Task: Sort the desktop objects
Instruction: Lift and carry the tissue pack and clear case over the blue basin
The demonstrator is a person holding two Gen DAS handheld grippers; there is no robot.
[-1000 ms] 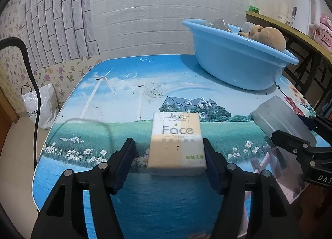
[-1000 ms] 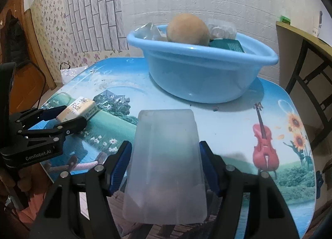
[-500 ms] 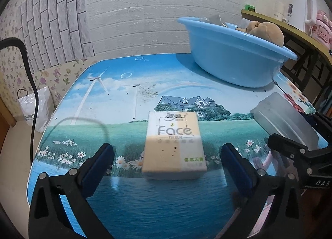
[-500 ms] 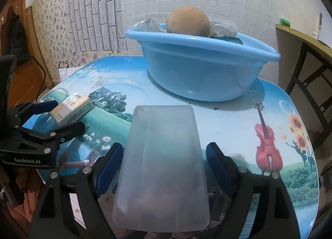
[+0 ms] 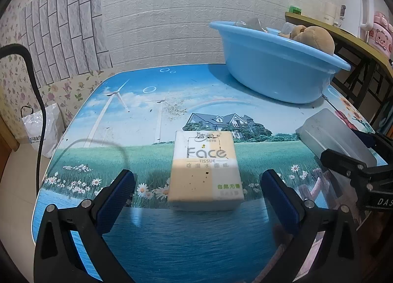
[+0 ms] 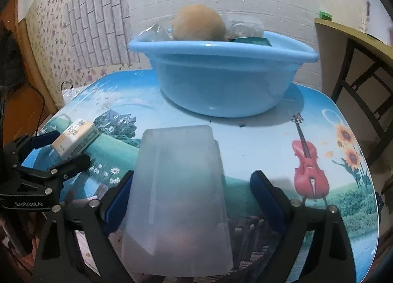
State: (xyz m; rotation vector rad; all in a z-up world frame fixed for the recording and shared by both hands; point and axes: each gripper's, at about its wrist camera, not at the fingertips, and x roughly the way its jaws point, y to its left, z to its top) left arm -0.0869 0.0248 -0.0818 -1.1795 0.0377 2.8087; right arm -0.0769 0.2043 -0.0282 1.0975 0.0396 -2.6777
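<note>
Cream tissue pack (image 5: 205, 172) lies untouched between the wide-spread left claw (image 5: 199, 197).

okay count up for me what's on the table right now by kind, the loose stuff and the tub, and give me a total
Tissue packs: 1, the Face tissue pack
Frosted plastic boxes: 1, the translucent box
Blue basins: 1, the blue basin, holding a plush toy and other items too hidden to count
Total: 3

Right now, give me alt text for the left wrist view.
The open left tool straddles a Face tissue pack lying on a landscape-printed table, pads clear of it. A blue basin holding a plush toy sits behind.
</note>
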